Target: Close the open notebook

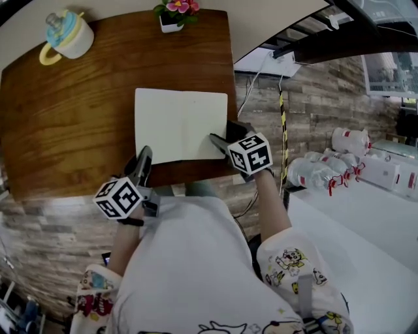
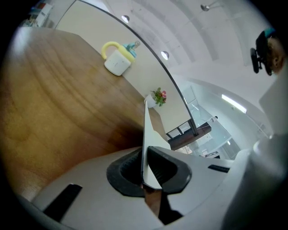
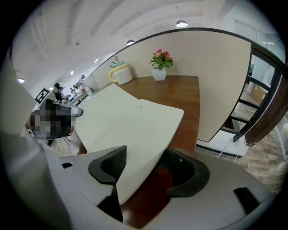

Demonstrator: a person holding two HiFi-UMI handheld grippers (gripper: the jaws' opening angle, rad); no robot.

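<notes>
Notebook count in the head view: one, lying open on the right part of the single brown wooden desk, close to its near edge, blank cream pages up, faint centre fold, no writing legible. Also there: one white mug with a yellow handle and blue lid at the far left corner, and one small white flower pot with pink blooms at the far edge, both well apart from the notebook. Two grippers: left gripper at the notebook's near left corner, right gripper at its near right corner. In the left gripper view: jaws clenched on one thin pale leaf of the notebook, seen edge-on between the dark pads; mug and flower pot beyond on the wood. In the right gripper view: jaws spread wide, released, straddling the notebook's near corner, one jaw over the page, the other past its edge above bare wood; page plain cream with a tiny dark mark near its far edge; again one mug and one flower pot at the desk's far side.
</notes>
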